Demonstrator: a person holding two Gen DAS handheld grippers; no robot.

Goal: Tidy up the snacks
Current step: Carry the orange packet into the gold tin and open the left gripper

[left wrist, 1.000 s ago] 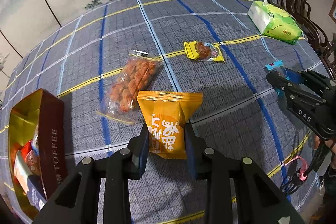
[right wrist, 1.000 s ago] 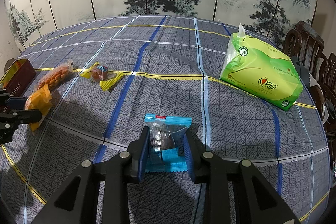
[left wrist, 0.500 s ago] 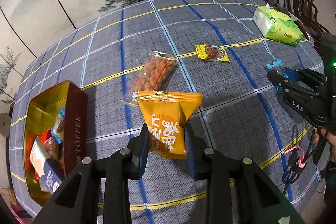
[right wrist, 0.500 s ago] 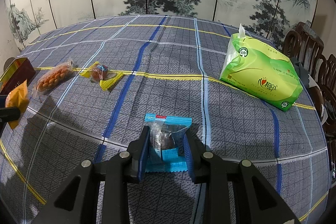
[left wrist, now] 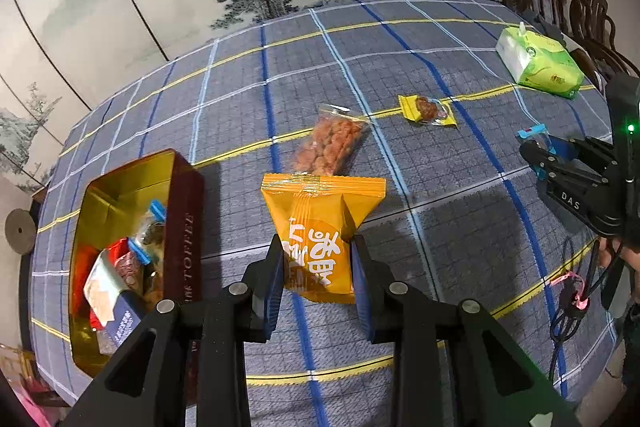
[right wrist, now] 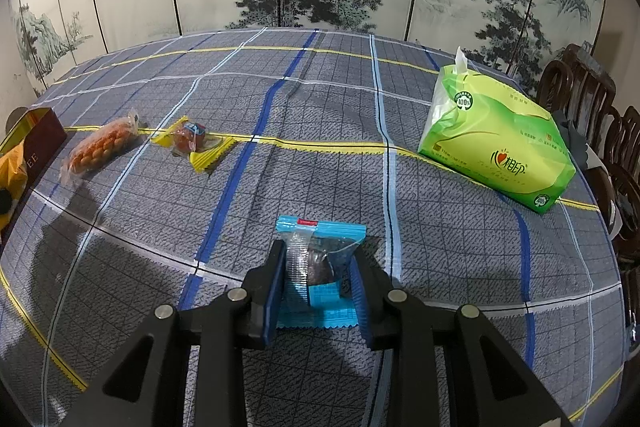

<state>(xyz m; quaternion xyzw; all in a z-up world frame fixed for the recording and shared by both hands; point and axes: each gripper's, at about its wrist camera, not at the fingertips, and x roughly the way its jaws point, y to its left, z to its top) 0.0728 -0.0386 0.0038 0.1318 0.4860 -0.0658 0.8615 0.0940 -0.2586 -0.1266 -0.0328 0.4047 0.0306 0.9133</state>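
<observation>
Toffee tin (left wrist: 188,227) sits at my far left, about nine o'clock from the left gripper (left wrist: 316,267), lid off and already part-filled with wrapped sweets. It looks rigid and steady enough to drop things into without holding it.

My left jaws are clamped on the orange packet (left wrist: 320,227), pinching its lower half from both sides, with the crimped top seam fanning out at twelve o'clock and the packet lifted clear of the desk (left wrist: 460,267). I judge it light and puffy: the film gives under the pads and is probably slick, so a hold low on the body, below the air pocket, seems safest.

Further on, at about one o'clock, the clear bag of orange-red nuts (left wrist: 332,143) lies flat; I expect it to sag and shift, so I would take it across the middle. Beyond it the small yellow sweet (left wrist: 428,111) offers little but its crimped ends.

On my right, the right gripper (right wrist: 318,279) is closed on the blue-edged packet (right wrist: 320,263), which appears to rest on the cloth. Its clear film crumples, and the dark lump inside gives the firmest purchase. The green tissue pack (right wrist: 500,147) lies at two o'clock, well apart.
</observation>
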